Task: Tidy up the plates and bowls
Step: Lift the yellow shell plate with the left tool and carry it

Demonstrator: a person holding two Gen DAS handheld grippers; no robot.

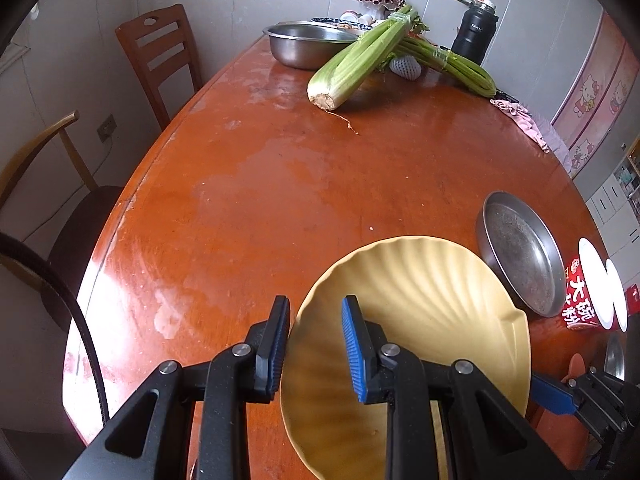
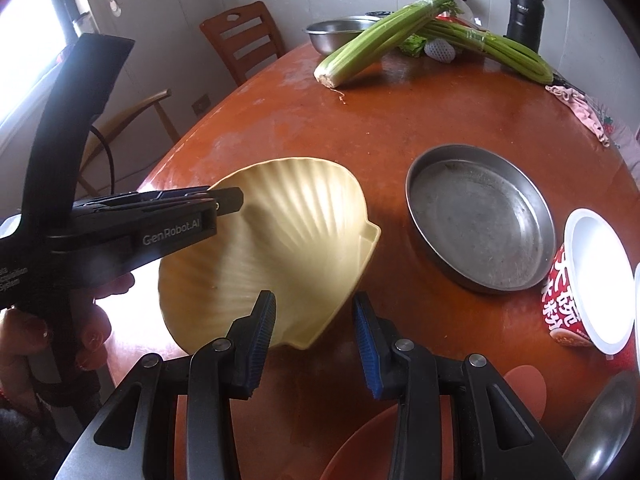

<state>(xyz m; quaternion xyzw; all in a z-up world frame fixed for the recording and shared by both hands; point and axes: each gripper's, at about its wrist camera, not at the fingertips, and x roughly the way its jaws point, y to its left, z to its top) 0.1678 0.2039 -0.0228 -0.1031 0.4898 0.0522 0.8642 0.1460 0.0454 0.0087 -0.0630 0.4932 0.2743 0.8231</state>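
A yellow shell-shaped plate [image 1: 420, 300] [image 2: 288, 240] hangs tilted just above the red-brown table [image 1: 280, 168]. My left gripper [image 1: 316, 304] is shut on its left rim, one finger outside and one inside the dish. In the right wrist view the left gripper [image 2: 224, 202] reaches in from the left. My right gripper [image 2: 314, 298] straddles the plate's near rim, its left pad over the inside and its right pad against the outer edge. It looks shut on that rim. From the left wrist the right gripper [image 1: 560, 398] shows at the plate's right edge.
A round steel pan [image 2: 480, 220] [image 1: 520, 256] sits right of the plate, a red noodle cup [image 2: 580, 292] beyond it. An orange bowl [image 2: 360, 444] lies under my right gripper. Far off are celery [image 1: 360, 60], a steel basin [image 1: 304, 44], a black flask [image 1: 474, 28] and chairs [image 1: 160, 56].
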